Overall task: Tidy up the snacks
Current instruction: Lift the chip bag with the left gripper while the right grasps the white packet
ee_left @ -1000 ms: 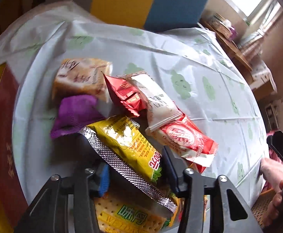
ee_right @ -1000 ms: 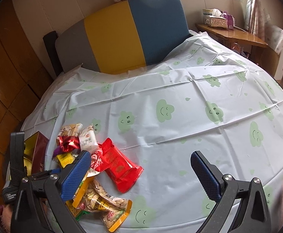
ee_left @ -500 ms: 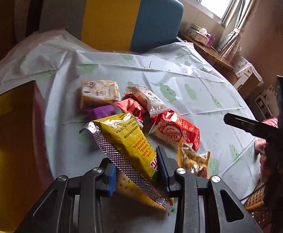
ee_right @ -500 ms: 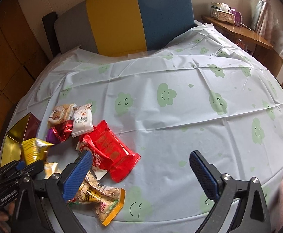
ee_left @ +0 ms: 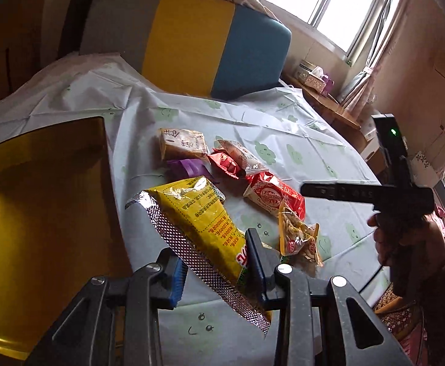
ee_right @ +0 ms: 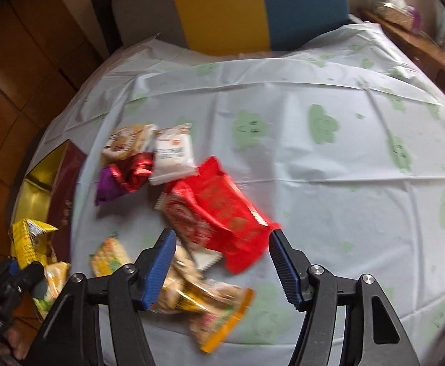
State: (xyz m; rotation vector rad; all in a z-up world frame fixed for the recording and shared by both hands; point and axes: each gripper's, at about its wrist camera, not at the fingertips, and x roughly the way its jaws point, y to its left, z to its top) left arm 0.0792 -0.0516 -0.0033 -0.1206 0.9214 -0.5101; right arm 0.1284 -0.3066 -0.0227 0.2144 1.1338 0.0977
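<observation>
My left gripper (ee_left: 215,253) is shut on a yellow snack packet (ee_left: 201,213) with a silver edge, held above the table beside the gold-lined box (ee_left: 39,198). The same packet (ee_right: 29,238) shows at the lower left of the right wrist view, next to the box's maroon wall (ee_right: 62,195). My right gripper (ee_right: 222,244) points down over the pile with its jaws closing. The lower end of a big red packet (ee_right: 222,210) lies between the fingers, and the pads are apart from it. A nut packet with an orange edge (ee_right: 204,299) lies just below.
On the green-cloud tablecloth (ee_right: 329,183) lie a beige packet (ee_right: 128,143), a white one (ee_right: 173,152), a small red one (ee_right: 137,170), a purple one (ee_right: 108,186) and a cracker packet (ee_right: 109,256). A grey, yellow and blue chair back (ee_left: 192,45) stands behind.
My left gripper shut on the yellow packet, lifted it off the pile and carried it toward the box. The right gripper came down over the red packet and its jaws narrowed.
</observation>
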